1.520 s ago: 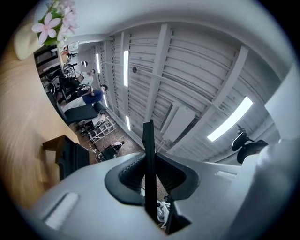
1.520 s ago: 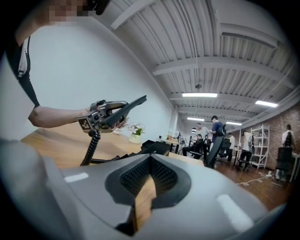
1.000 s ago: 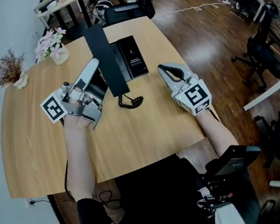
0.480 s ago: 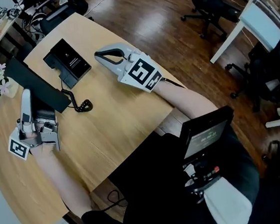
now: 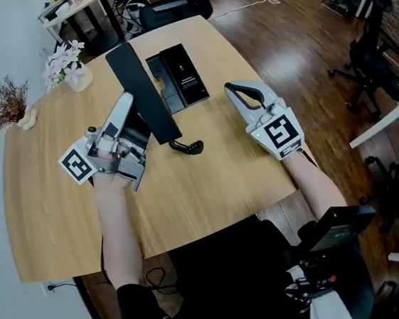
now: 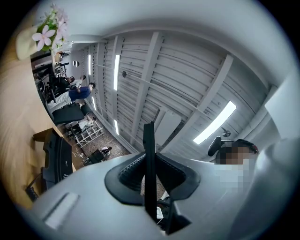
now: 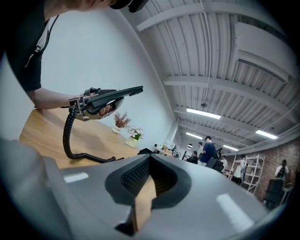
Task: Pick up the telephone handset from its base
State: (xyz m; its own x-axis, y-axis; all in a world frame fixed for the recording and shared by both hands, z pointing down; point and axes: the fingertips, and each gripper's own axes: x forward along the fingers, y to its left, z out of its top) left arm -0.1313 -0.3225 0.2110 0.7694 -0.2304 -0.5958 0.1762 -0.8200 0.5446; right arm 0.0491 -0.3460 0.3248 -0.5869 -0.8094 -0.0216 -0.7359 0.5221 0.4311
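Above the worktop (image 5: 202, 183), the left gripper (image 5: 130, 106) clamped the handset (image 5: 141, 90) between narrow fingers, lifted off its base (image 5: 179, 79) at one o'clock. The right gripper (image 5: 233, 87), at three o'clock, had fingers together, empty.

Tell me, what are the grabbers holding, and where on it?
The left gripper holds the black telephone handset, lifted off its base, by its long edge about midway along. The right gripper holds nothing.

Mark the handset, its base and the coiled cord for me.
handset (image 5: 143, 93), head view, middle of the black bar.
base (image 5: 187, 81), head view, its top face.
coiled cord (image 5: 187, 148), head view, the curled end.
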